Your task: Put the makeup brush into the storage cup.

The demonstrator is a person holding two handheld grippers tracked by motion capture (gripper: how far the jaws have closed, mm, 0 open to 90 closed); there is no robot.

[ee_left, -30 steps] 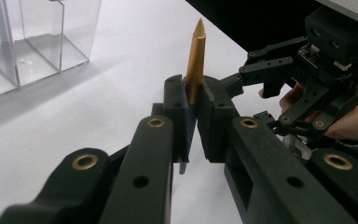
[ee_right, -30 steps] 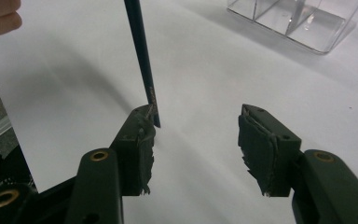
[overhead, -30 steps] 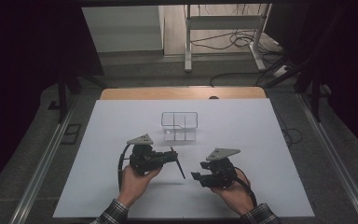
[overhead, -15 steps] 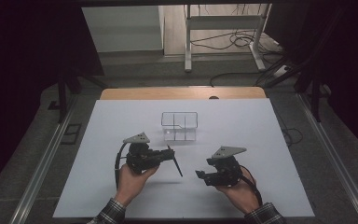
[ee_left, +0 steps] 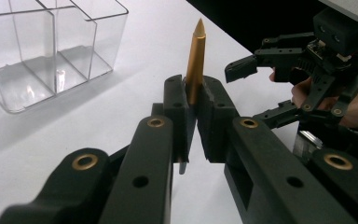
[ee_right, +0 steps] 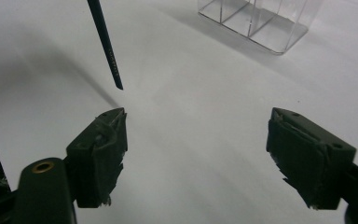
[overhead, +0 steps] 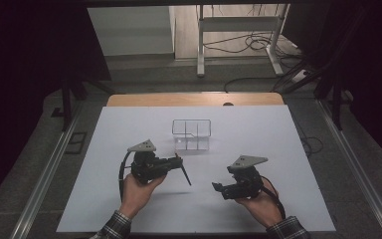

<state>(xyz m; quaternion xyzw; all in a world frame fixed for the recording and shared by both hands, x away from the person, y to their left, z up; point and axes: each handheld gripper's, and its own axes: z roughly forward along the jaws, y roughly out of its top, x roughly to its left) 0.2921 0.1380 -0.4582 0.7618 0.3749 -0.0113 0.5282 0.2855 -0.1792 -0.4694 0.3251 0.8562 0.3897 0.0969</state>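
Note:
My left gripper (overhead: 175, 161) is shut on a slim pen (overhead: 184, 174). Its dark shaft slants down toward the white table. In the left gripper view the pen's gold pointed end (ee_left: 196, 56) sticks up from between the pads of my left gripper (ee_left: 193, 95). My right gripper (overhead: 217, 188) hovers low over the table to the right. Its jaws have just been opening and nothing is between them. In the right gripper view the right gripper (ee_right: 198, 119) stands wide, with the pen's dark tip (ee_right: 106, 46) hanging ahead at the left.
A clear plastic organiser (overhead: 192, 134) with several compartments stands at the table's middle, behind both grippers, also seen as the organiser (ee_left: 42, 51) and the organiser (ee_right: 256, 21). The white table top (overhead: 278, 139) ends at a wooden strip at the back. Cables and a metal stand lie beyond.
The right gripper's jaws have spread wider apart. The left gripper keeps its hold on the pen and has hardly moved.

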